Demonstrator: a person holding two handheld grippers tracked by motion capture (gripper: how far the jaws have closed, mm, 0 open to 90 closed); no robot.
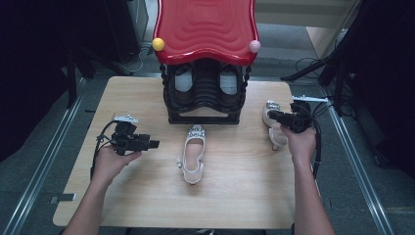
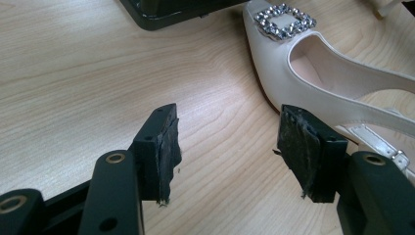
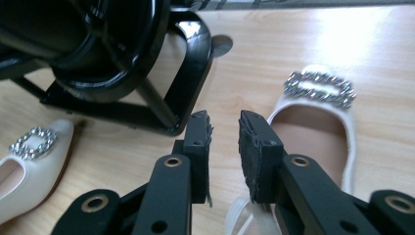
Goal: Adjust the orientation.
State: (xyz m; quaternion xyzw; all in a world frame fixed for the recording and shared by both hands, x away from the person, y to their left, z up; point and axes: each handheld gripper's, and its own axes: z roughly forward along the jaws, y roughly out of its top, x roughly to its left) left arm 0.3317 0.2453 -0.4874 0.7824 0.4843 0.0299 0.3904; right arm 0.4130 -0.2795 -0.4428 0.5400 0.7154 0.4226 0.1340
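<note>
high view: my right gripper (image 1: 272,116), jaws slightly apart and empty, hovers over the right white shoe (image 1: 274,128), lying toe-away beneath it.

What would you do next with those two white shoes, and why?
Probably lift the right tongs clear of the right shoe: they stand slightly apart with nothing between them, so it seems set down. Then the open left tongs could reach for the middle shoe beside them.
</note>
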